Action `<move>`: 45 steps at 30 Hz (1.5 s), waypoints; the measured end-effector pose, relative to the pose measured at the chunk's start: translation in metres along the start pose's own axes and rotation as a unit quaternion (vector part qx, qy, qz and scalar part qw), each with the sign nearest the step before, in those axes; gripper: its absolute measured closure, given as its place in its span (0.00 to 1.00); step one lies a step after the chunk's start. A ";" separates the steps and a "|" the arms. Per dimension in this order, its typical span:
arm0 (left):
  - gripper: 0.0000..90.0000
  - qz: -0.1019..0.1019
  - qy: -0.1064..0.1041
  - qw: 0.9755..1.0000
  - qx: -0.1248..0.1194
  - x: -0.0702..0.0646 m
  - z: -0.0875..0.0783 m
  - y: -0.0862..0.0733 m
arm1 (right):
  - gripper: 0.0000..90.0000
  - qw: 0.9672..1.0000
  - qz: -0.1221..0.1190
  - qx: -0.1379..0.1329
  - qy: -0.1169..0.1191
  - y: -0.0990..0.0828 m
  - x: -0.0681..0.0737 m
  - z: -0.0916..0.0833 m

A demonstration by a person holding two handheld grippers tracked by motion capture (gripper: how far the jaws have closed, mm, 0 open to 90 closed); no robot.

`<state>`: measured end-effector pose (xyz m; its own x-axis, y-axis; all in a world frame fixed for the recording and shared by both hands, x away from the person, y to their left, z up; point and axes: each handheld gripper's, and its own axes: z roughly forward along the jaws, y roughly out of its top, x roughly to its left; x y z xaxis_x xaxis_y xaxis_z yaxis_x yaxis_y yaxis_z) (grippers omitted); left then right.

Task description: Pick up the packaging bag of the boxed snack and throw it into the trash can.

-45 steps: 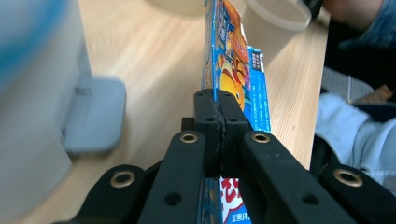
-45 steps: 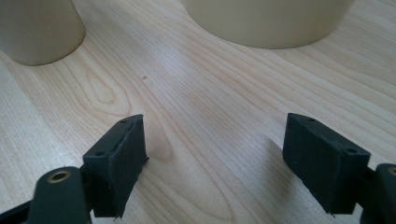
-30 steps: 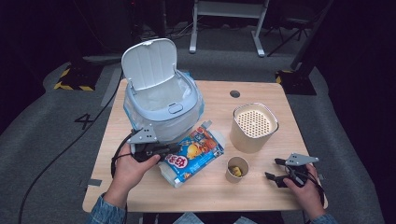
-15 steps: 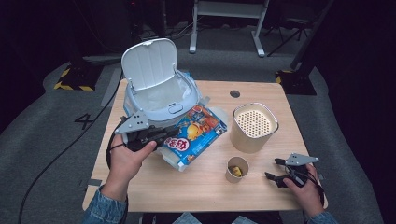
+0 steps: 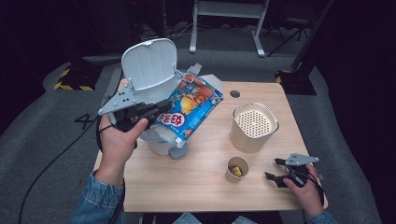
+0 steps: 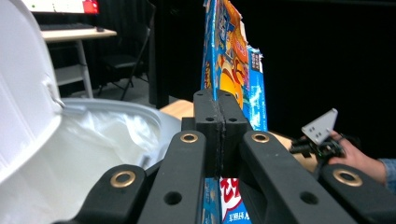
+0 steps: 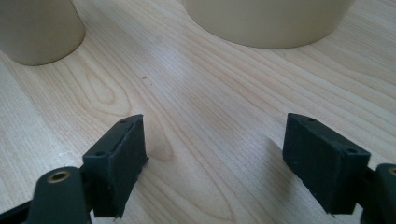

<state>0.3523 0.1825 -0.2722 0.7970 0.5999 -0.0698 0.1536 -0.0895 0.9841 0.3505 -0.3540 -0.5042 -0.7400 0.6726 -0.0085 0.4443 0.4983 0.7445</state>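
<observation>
Two grippers: the left gripper (image 5: pixel 161 109), jaws clamped on a blue snack bag (image 5: pixel 191 109), holds it above the open white bin (image 5: pixel 148 65) at the tabletop's far-left corner, probably for release inside; the right gripper (image 5: pixel 275 179) rests wide open, empty, near the front-right corner.

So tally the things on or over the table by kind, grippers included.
Bins: 1, white bin, lid open
Snack bags: 1, snack bag
Beige containers: 2, perforated-top canister, small cup
Grippers: 2, left gripper, right gripper
Total: 6
</observation>
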 end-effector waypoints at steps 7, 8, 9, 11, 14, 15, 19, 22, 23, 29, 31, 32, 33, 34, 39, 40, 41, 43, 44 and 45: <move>0.99 -0.002 0.007 1.000 -0.014 0.006 0.001 0.019 | 0.24 1.000 0.000 0.000 0.000 0.000 0.000 0.000; 1.00 0.000 0.008 1.000 -0.017 0.007 0.000 0.022 | 0.24 1.000 0.000 0.000 0.000 0.000 0.000 0.000; 0.99 0.001 0.010 1.000 -0.018 0.007 0.000 0.025 | 0.24 1.000 0.000 0.000 0.000 0.000 0.000 0.000; 0.99 0.009 0.017 1.000 -0.024 0.008 -0.002 0.032 | 0.24 1.000 0.000 0.000 0.000 0.000 0.000 0.000; 0.99 0.014 0.024 0.999 -0.039 0.009 -0.006 0.042 | 0.24 1.000 0.000 0.000 0.000 0.000 0.000 0.000; 0.99 0.014 0.025 0.999 -0.044 0.009 -0.007 0.044 | 0.24 1.000 0.000 0.000 0.000 0.000 0.000 0.000; 0.99 0.016 0.037 0.997 -0.058 0.012 -0.009 0.051 | 0.24 1.000 0.001 0.000 -0.002 0.000 0.001 0.000; 1.00 0.016 0.050 0.996 -0.067 0.014 -0.007 0.055 | 0.24 1.000 0.001 0.000 -0.002 0.000 0.001 0.000; 0.99 0.014 0.053 0.996 -0.069 0.015 -0.007 0.056 | 0.24 1.000 0.001 0.000 -0.002 0.000 0.001 0.000; 0.99 0.014 0.074 0.994 -0.079 0.026 -0.002 0.061 | 0.24 1.000 0.002 0.000 -0.002 0.000 0.001 0.000; 0.99 0.015 0.081 0.993 -0.080 0.030 -0.001 0.062 | 0.24 1.000 0.002 0.000 -0.002 0.000 0.001 0.000; 0.99 0.016 0.084 0.993 -0.079 0.033 0.000 0.062 | 0.24 1.000 0.001 0.000 -0.002 0.000 0.001 0.000; 0.99 0.014 0.086 0.993 -0.079 0.036 0.001 0.062 | 0.24 1.000 0.001 0.000 -0.002 0.000 0.001 0.000; 0.99 0.009 0.086 0.993 -0.081 0.039 0.002 0.062 | 0.24 1.000 0.001 0.000 -0.002 0.000 0.001 0.000; 0.99 -0.004 0.104 0.991 -0.084 0.054 0.005 0.059 | 0.24 1.000 0.001 0.000 -0.002 0.000 0.000 0.000; 0.99 -0.006 0.109 0.990 -0.085 0.056 0.006 0.059 | 0.24 1.000 0.001 0.000 -0.002 0.000 0.001 0.000; 0.99 -0.006 0.113 0.990 -0.083 0.059 0.006 0.058 | 0.24 1.000 0.002 0.000 -0.002 0.000 0.001 0.000; 0.99 -0.007 0.119 0.990 -0.079 0.064 0.008 0.057 | 0.24 1.000 0.002 0.000 -0.002 0.000 0.001 0.000; 0.99 -0.009 0.122 0.989 -0.078 0.065 0.009 0.056 | 0.24 1.000 0.002 0.000 -0.002 0.000 0.001 0.000; 0.99 -0.007 0.124 0.989 -0.078 0.066 0.010 0.056 | 0.24 1.000 0.002 0.000 -0.002 0.000 0.001 0.000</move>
<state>0.4194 0.2098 -0.2234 0.6245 0.7786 -0.0612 0.0572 0.0325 0.9978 0.3500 -0.3538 -0.5041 -0.7366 0.6763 -0.0086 0.4470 0.4963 0.7442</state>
